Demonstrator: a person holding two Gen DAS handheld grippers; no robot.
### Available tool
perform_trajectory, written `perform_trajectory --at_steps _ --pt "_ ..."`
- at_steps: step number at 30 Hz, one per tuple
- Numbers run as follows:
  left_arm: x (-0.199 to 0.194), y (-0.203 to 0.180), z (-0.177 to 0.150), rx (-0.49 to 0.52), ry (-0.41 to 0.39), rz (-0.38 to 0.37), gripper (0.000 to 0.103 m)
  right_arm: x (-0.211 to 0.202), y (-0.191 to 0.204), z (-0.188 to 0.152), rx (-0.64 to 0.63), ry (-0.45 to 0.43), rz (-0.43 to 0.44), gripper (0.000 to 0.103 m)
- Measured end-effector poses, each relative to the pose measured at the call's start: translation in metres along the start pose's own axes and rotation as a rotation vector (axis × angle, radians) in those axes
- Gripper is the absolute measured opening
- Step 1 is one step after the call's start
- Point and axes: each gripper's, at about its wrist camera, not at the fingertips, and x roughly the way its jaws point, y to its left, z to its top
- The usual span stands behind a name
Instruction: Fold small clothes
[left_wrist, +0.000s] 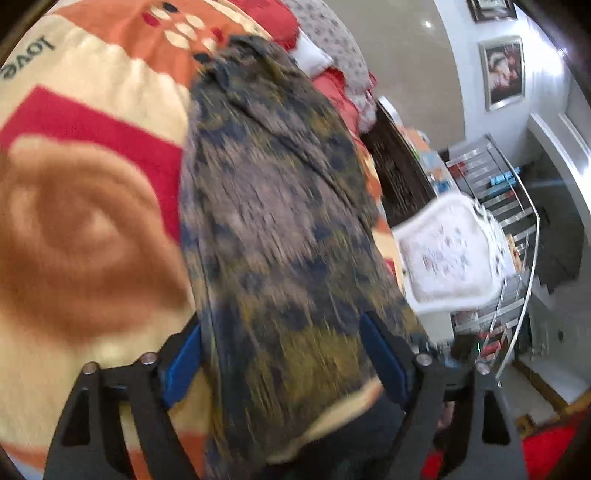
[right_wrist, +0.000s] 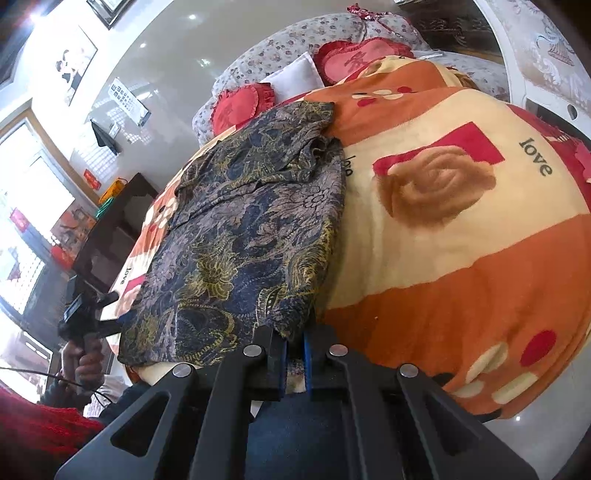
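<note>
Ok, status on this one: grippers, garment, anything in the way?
Left gripper open over the near hem. Right gripper shut on patterned garment corner. Garment flat on blanket. Nothing in the way.

- Garment (right_wrist: 243, 236) lies on the blanket (right_wrist: 461, 258), at 10 o'clock from centre in the right wrist view.
- Pillows (right_wrist: 240, 105) lie behind it, at 12 o'clock.

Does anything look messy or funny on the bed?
A little. The patterned garment is rumpled near its top, one flap bunched over itself. The right tool pinches its near corner. Nothing looks torn or spilled.
</note>
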Motion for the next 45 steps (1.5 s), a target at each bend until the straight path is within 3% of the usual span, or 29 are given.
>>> perform_trajectory --at_steps 3,7,9,11,14,17,21,26,32,35,40,45 --pt "-0.008 -0.007 -0.020 0.023 0.022 0.037 0.068 0.000 -0.002 0.001 0.001 0.001 -0.006 0.000" --pt "-0.019 -0.003 -0.023 0.020 -0.026 0.147 0.054 0.002 -0.005 0.002 0.004 0.010 -0.017 0.000" --pt "-0.020 0.003 -0.021 -0.005 -0.029 0.168 0.030 0.004 -0.007 0.002 0.009 0.013 -0.025 0.000" --pt "-0.014 0.003 -0.023 -0.001 0.003 0.186 0.018 0.003 -0.008 0.003 0.015 0.010 -0.028 0.000" --pt "-0.009 0.002 -0.027 0.018 0.026 0.189 0.017 0.001 -0.006 0.004 0.011 -0.004 -0.022 0.000" --pt "-0.015 0.005 -0.028 0.007 0.022 0.199 0.005 0.001 -0.004 0.003 0.004 -0.004 -0.015 0.000" --pt "-0.032 -0.011 -0.031 0.065 0.012 0.201 0.004 -0.009 0.002 0.005 -0.027 0.000 0.002 0.000" --pt "-0.069 -0.037 -0.033 0.119 -0.009 0.130 0.004 -0.035 0.010 0.006 -0.086 0.026 0.021 0.000" --pt "-0.107 -0.070 -0.051 0.193 0.042 0.054 0.004 -0.084 0.015 0.012 -0.109 0.039 0.066 0.000" --pt "-0.135 -0.079 -0.050 0.181 -0.003 -0.009 0.004 -0.107 0.022 0.017 -0.129 0.036 0.103 0.000" --pt "-0.149 -0.076 -0.019 0.115 -0.146 -0.062 0.004 -0.122 0.044 0.043 -0.195 -0.012 0.158 0.000" --pt "-0.110 -0.065 0.047 0.057 -0.251 0.014 0.004 -0.081 0.045 0.092 -0.181 -0.104 0.133 0.000"
